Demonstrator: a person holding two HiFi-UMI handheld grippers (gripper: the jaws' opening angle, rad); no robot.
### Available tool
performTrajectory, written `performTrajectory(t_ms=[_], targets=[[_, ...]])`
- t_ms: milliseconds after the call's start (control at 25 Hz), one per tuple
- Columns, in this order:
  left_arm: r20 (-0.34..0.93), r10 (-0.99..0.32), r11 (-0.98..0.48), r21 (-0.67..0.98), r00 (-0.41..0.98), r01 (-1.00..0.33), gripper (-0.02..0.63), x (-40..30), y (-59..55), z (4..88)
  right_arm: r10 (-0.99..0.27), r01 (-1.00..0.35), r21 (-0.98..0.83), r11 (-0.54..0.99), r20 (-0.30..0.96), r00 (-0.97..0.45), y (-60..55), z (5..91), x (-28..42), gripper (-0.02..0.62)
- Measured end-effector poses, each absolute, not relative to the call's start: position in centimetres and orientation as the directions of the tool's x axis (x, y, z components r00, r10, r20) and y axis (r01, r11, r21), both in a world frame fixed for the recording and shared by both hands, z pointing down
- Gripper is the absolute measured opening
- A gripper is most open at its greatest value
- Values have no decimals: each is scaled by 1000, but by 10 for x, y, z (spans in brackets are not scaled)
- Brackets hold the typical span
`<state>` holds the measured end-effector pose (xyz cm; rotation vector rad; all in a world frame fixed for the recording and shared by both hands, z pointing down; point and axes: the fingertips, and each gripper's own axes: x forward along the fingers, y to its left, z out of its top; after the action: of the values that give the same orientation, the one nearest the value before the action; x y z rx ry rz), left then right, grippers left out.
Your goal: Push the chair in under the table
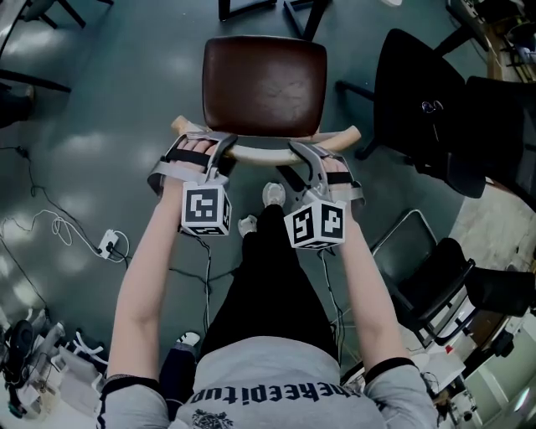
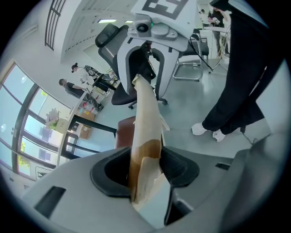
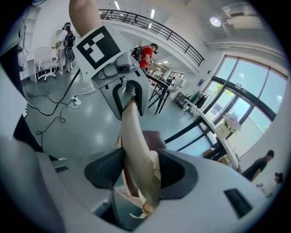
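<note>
Pale wood forms the curved top rail (image 1: 264, 154) of the chair's backrest. In the head view its long axis runs straight across from left to right, and its middle bows toward the person. The chair's dark brown seat (image 1: 265, 84) lies beyond the rail, so the chair faces away from the person, toward dark frame legs (image 1: 251, 8) at the top edge. It stands on the grey-green floor (image 1: 126, 100), directly ahead of the person's black-trousered leg (image 1: 272, 276).

Far left, a loose white cable (image 1: 50, 226) and a plug block (image 1: 111, 245) lie on the floor, well apart from the chair.

The left gripper (image 1: 219, 151) sits on the left part of the rail. In the left gripper view its jaws stand wide, with the rail (image 2: 146, 118) running up between them and filling the gap, and both pads rest against the wood.

The right gripper (image 1: 308, 155) sits on the right part of the same rail. The right gripper view shows its jaws also wide and closed on the rail (image 3: 134, 136), which rises between them to the other gripper. A dark-legged table (image 3: 204, 120) stands beyond the seat.

Far right, black office chairs (image 1: 419, 92) stand near the wooden chair without touching it.
</note>
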<state>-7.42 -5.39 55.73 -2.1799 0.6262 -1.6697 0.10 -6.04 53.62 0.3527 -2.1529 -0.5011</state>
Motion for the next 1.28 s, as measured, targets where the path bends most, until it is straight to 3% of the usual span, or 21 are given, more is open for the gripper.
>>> performTrajectory(t_ms=[880, 1280], targets=[[828, -507, -857, -454, 239, -243, 209, -100, -146, 554, -385, -17, 475, 880, 692, -610, -159, 536, -28, 235], [817, -500, -865, -454, 286, -213, 210, -122, -172, 551, -406, -63, 459, 886, 702, -585, -185, 535, -51, 241]])
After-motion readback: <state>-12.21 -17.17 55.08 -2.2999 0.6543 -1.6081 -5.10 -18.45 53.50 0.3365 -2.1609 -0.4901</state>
